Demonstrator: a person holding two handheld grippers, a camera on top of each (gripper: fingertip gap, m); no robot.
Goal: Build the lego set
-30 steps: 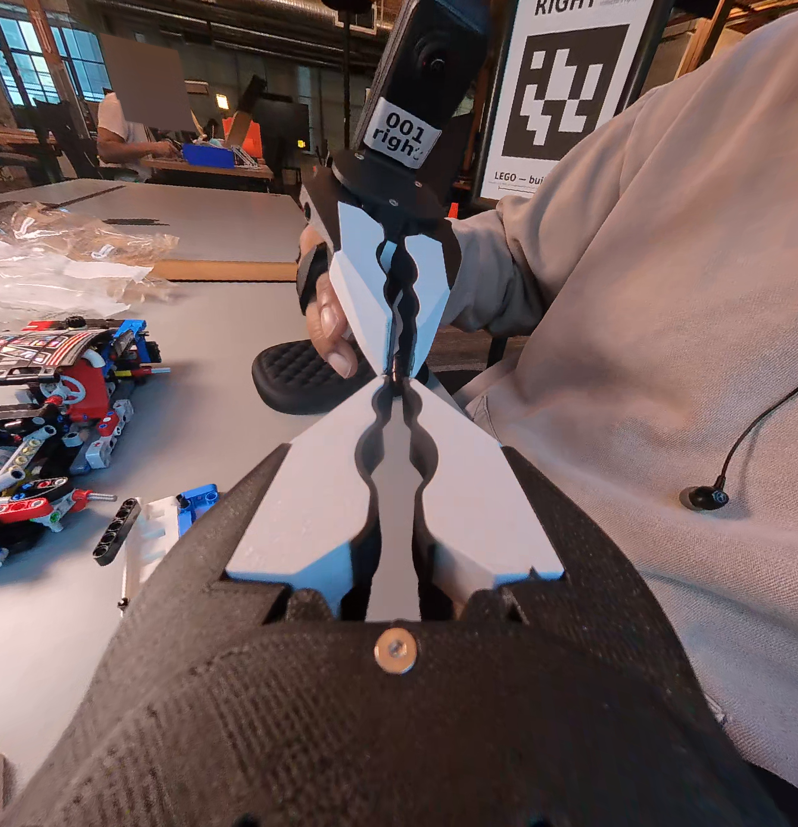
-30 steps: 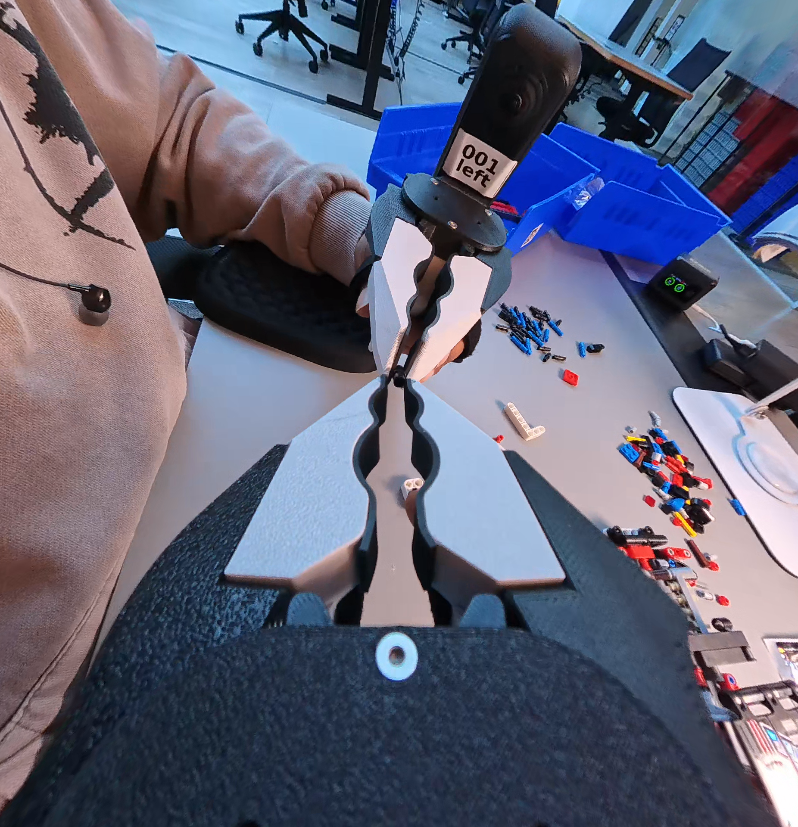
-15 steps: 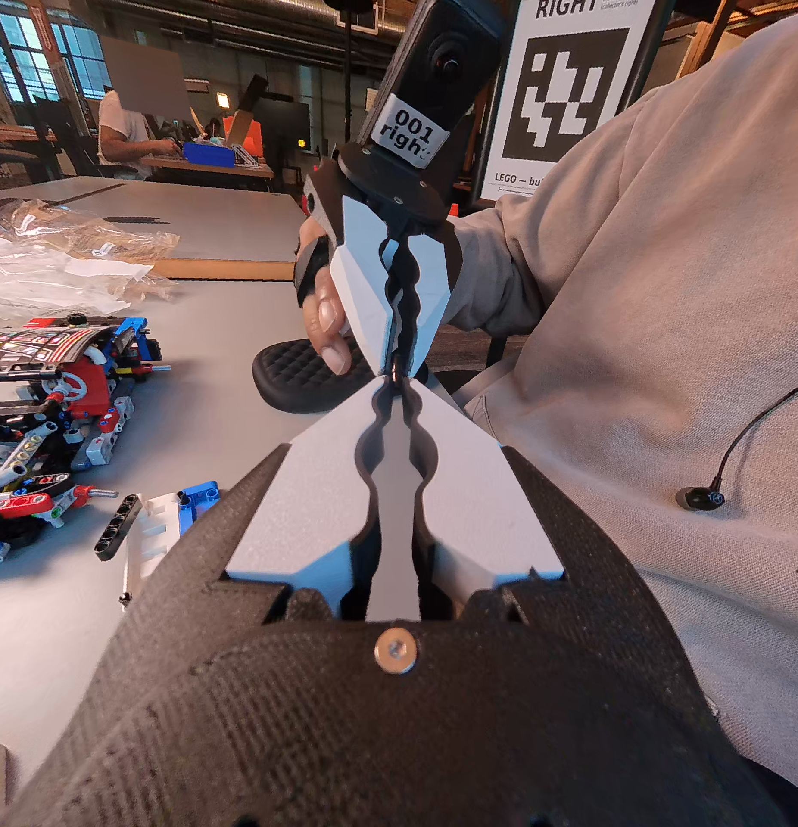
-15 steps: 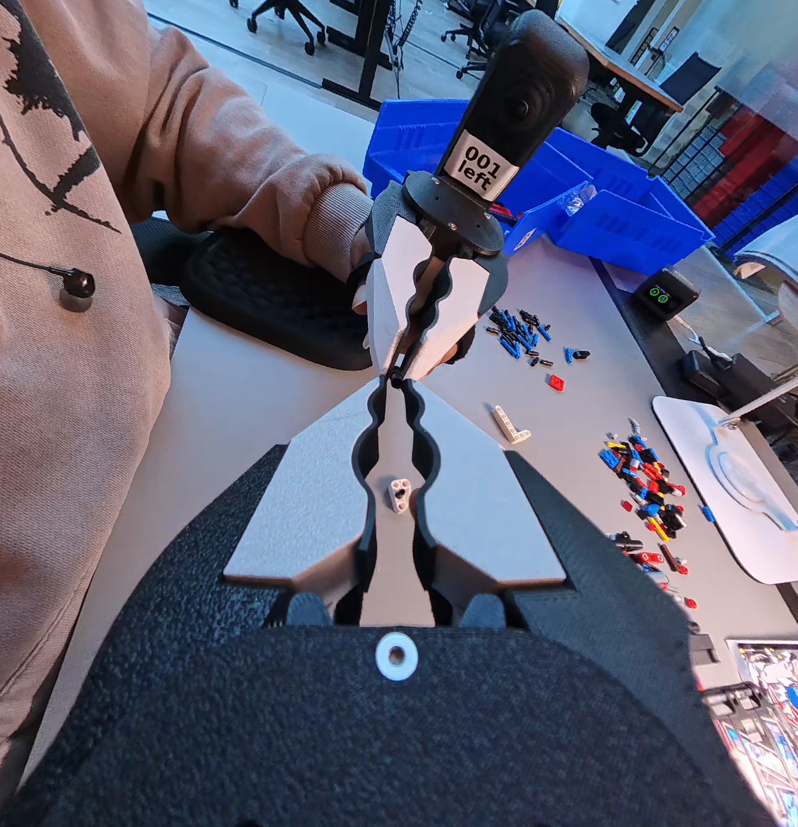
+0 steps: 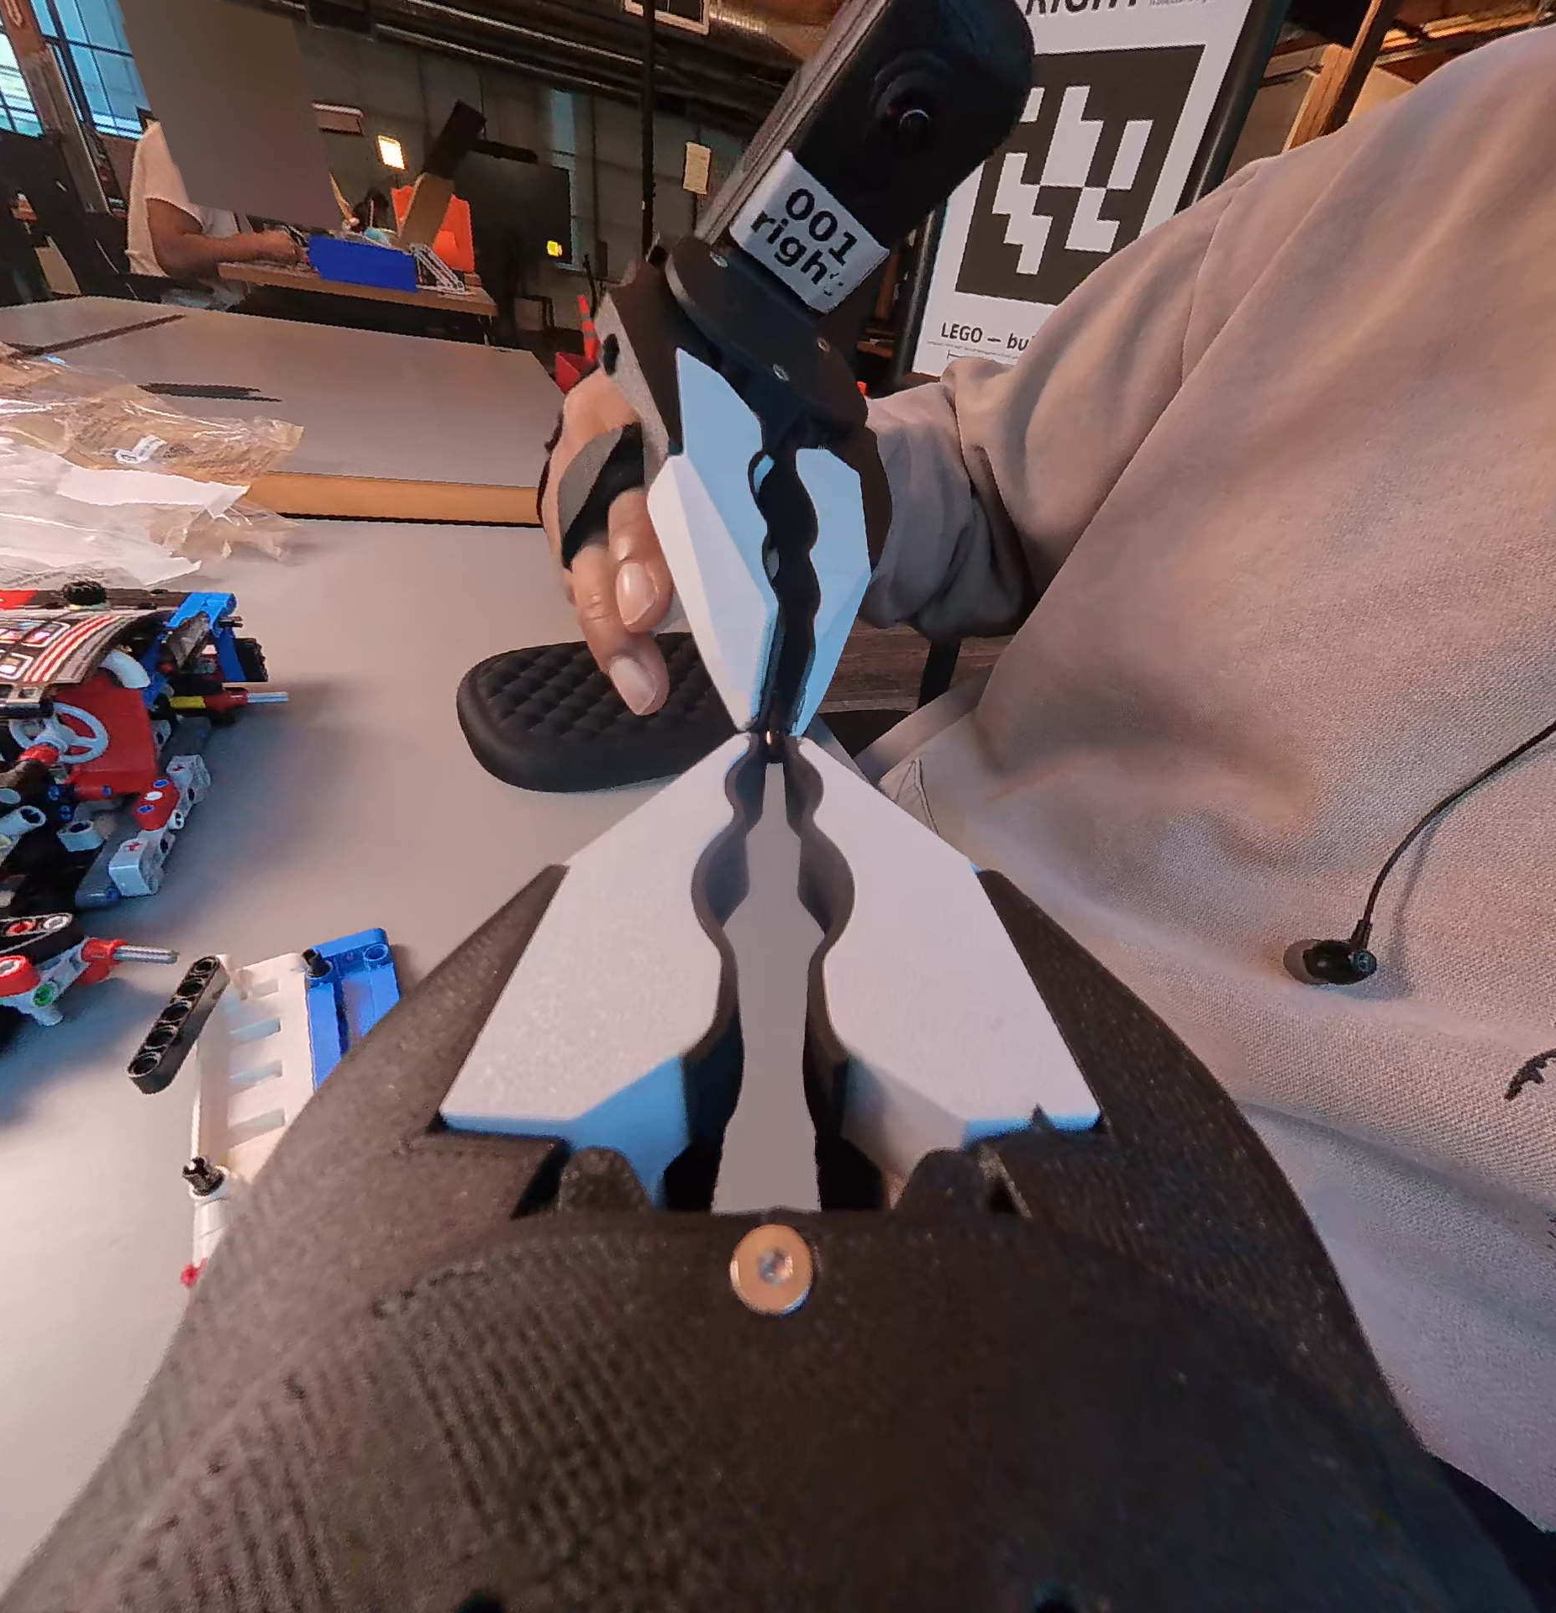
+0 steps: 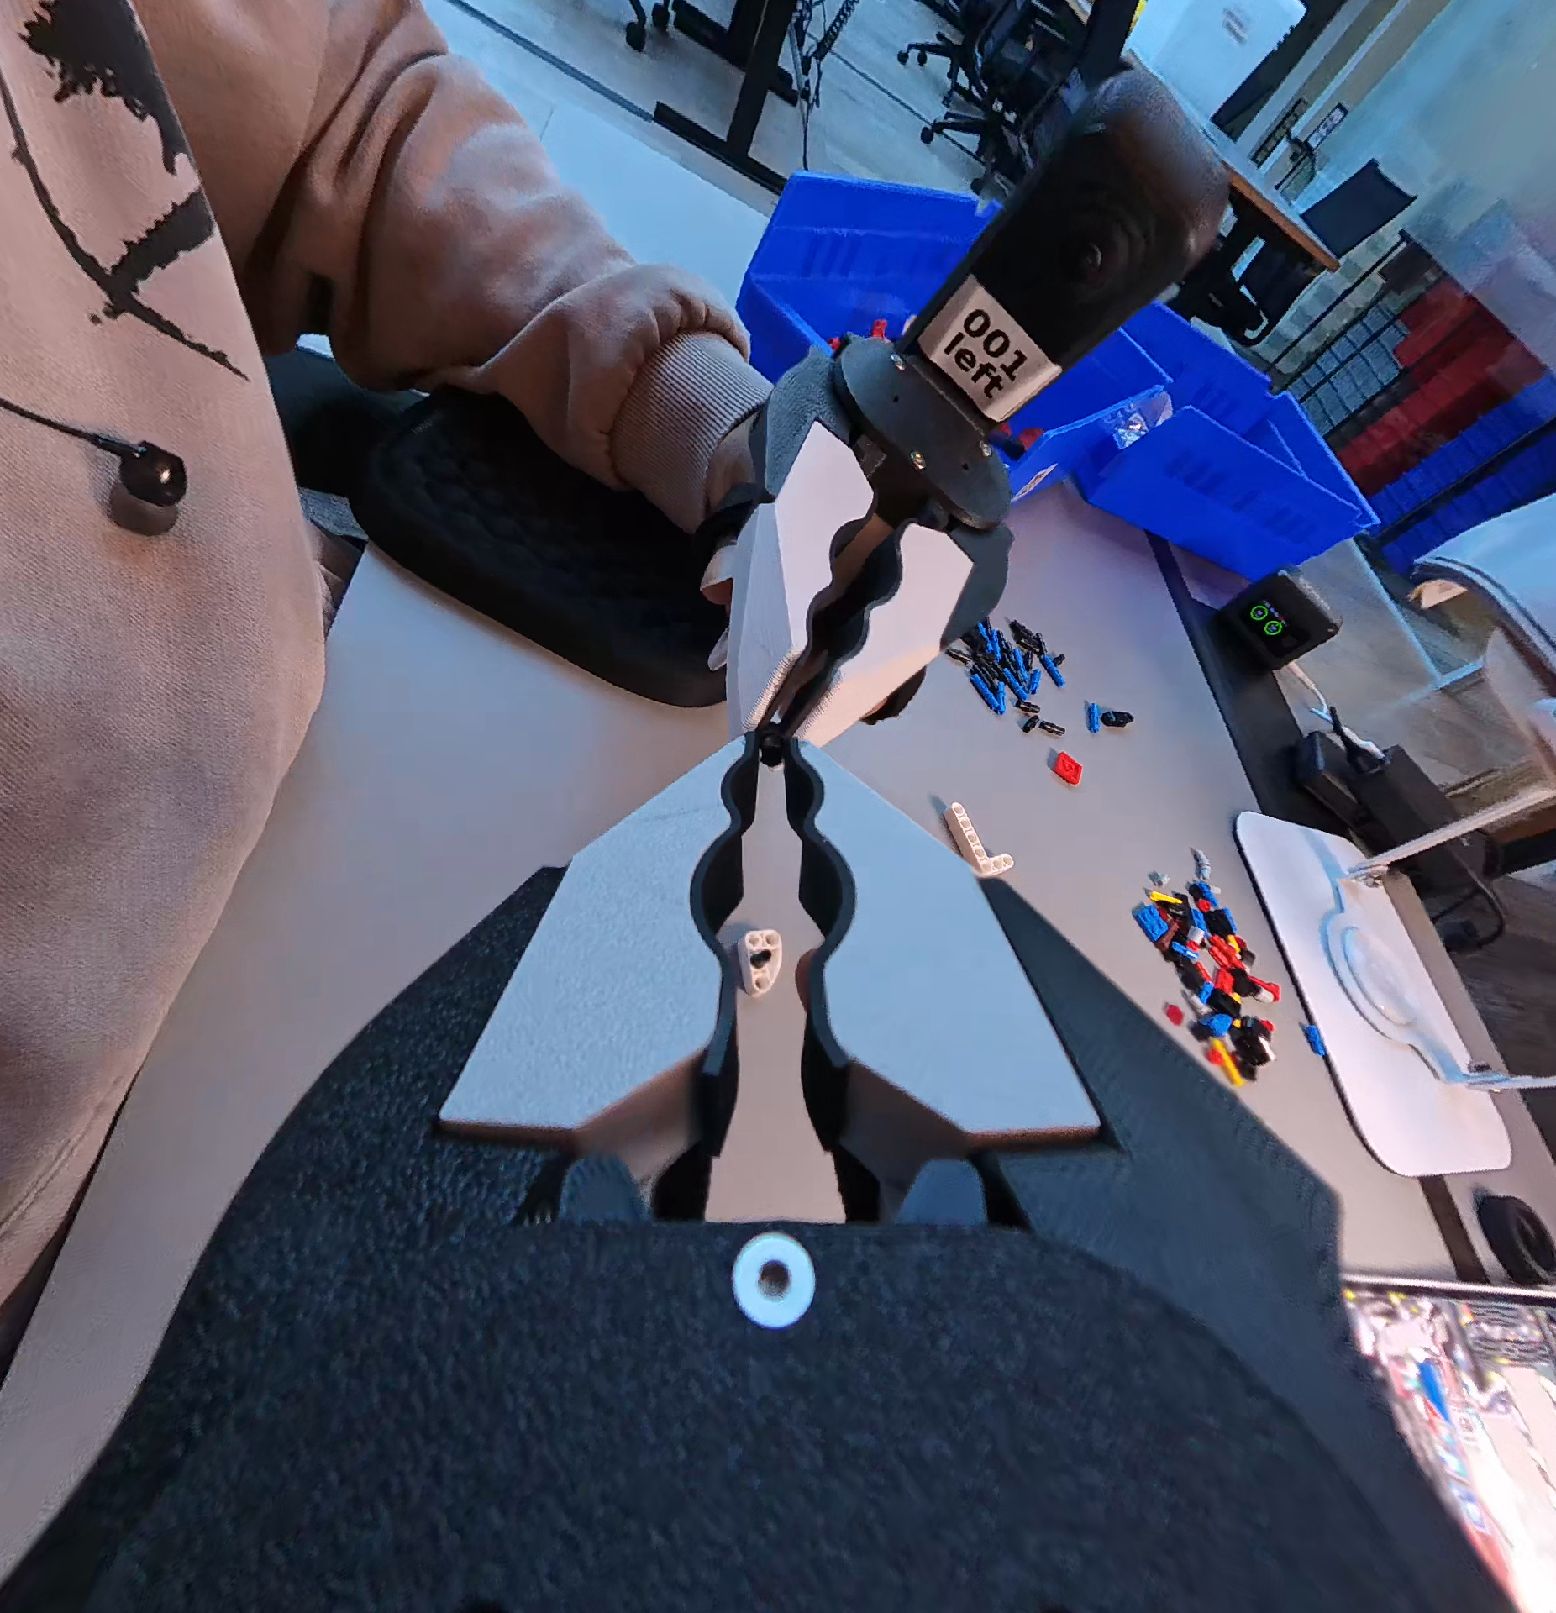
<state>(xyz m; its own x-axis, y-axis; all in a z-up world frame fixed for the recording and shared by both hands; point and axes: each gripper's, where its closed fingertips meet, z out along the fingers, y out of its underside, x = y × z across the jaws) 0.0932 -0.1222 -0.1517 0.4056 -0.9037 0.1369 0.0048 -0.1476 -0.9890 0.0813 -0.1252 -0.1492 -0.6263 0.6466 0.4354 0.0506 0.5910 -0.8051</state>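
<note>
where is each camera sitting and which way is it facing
Left wrist view: rides the left hand-held gripper, facing the wearer's beige sweatshirt and the right hand-held gripper, partly built red-and-blue lego car at left.
Right wrist view: rides the right hand-held gripper, facing the left one, blue plastic bins behind.
Shared: small black lego pin pinched between meeting tips.

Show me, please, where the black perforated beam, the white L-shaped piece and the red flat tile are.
black perforated beam [image 5: 178,1023]: left wrist view, middle of its length.
white L-shaped piece [image 6: 973,838]: right wrist view, on its long arm.
red flat tile [image 6: 1066,767]: right wrist view, centre of its top.
</note>
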